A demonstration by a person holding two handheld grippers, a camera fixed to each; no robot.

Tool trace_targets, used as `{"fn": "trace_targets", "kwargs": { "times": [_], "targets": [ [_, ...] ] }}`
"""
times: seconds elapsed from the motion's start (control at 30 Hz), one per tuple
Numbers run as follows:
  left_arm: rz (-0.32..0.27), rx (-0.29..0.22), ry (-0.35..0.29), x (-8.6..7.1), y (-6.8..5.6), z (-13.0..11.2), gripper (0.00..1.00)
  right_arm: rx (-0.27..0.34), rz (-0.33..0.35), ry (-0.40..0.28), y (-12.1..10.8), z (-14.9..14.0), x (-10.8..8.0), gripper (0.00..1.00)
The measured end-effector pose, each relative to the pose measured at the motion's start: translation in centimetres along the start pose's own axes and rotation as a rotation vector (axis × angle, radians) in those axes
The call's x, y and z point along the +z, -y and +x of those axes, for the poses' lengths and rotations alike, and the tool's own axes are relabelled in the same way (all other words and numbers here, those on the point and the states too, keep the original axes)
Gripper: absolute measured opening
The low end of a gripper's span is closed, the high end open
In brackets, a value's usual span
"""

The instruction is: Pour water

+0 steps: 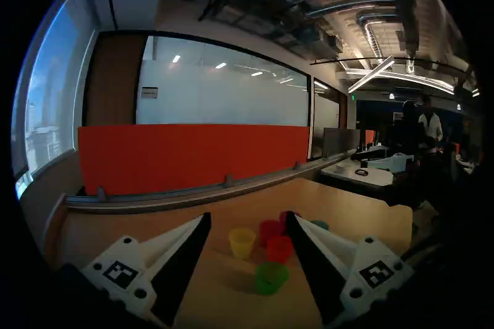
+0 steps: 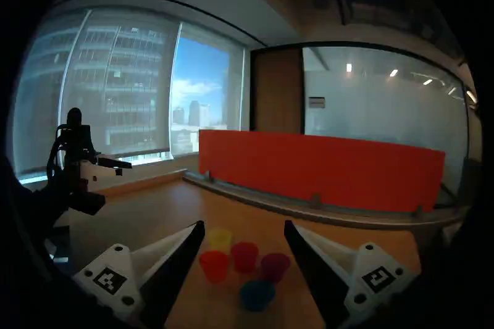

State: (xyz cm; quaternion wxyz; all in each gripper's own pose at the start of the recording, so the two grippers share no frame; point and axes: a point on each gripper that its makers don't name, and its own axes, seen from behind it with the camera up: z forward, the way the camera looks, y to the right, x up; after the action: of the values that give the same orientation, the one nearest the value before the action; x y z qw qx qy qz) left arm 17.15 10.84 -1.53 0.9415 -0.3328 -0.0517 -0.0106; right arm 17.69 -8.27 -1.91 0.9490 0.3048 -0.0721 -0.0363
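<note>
The left gripper [image 1: 247,214] has its fingers [image 1: 185,255] spread wide with nothing between them. The right gripper [image 2: 244,223] is just as wide open and just as empty.

Each pair of fingers frames a tight cluster of small plastic cups standing upright on the wooden surface [image 1: 358,205]. In the left gripper view the yellow cup [image 1: 241,241] sits in the gap, with a red cup [image 1: 269,229] and an orange-red cup [image 1: 279,247] just beside it. The green cup [image 1: 270,276] is the closest. In the right gripper view a blue cup [image 2: 257,294] is the closest, with a purple cup [image 2: 274,266] just behind it.

I cannot tell whether any cup holds water.

These cups look thin-walled and very light, so I judge they would tip or skate at a nudge and buckle under a hard squeeze. Smooth plastic is probably slippery too. The best hold is likely across the middle of the wall, below the rim, with gentle pressure. An outer cup looks easier to take than one in the middle, because the neighbours stand so close that a finger could knock them.

Both grippers are held low over the surface, pointing forward and slightly down at the cluster and touching none of it. An orange screen [image 1: 185,156] runs along the far edge.
</note>
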Motion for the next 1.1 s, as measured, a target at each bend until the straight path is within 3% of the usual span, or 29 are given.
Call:
{"fn": "trace_targets", "kwargs": {
  "times": [0.37,0.67,1.1],
  "targets": [
    [-0.039,-0.016,0.048,-0.3,-0.3,-1.1,0.89,-0.015,0.021,0.087,0.0,-1.6,-0.5,1.00],
    [-0.062,0.006,0.082,-0.2,-0.7,-1.9,0.89,-0.035,0.025,0.129,-0.3,-2.7,-0.5,0.99],
    [-0.076,0.002,0.146,0.9,-1.0,-5.8,0.89,-0.031,0.024,0.205,-1.3,-6.7,0.0,1.00]
  ]
}}
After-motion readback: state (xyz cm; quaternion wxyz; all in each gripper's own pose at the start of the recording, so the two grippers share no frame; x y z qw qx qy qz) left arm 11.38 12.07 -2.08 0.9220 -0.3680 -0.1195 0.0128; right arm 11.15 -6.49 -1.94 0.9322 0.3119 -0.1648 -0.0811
